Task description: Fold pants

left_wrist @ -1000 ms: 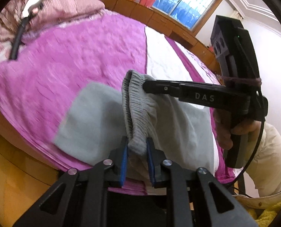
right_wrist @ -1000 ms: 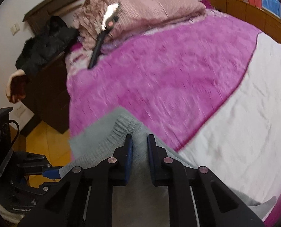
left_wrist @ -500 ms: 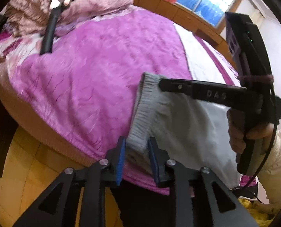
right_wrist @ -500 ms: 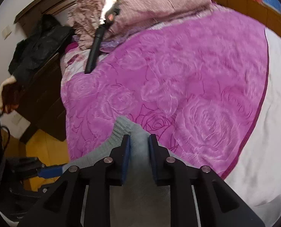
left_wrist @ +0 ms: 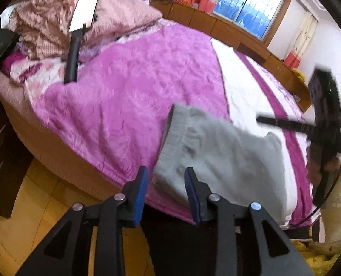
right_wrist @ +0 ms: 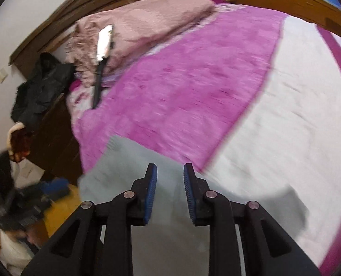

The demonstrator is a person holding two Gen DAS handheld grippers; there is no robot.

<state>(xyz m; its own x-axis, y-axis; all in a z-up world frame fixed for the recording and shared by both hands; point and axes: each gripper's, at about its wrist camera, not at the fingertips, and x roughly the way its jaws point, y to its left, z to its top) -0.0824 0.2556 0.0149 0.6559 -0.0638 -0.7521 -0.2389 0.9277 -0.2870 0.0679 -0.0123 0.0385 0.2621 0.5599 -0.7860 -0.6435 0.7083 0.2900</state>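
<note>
The grey pants [left_wrist: 218, 154] lie folded on the bed [left_wrist: 133, 96] near its edge. Left claw [left_wrist: 166, 184] and right claw [right_wrist: 168, 181] have just been opening, pads clear of the fabric, presumably releasing the fold.

Black claw [left_wrist: 166, 184] frames, blue ribbed pads [right_wrist: 151, 195], silver screws, cream sleeve [left_wrist: 338, 207]

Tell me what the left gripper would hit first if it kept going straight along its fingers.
Most likely the grey pants: their ribbed waistband edge lies just ahead of the open left gripper, on the pink bedspread. Depth is unclear, so this is a judgement.
</note>
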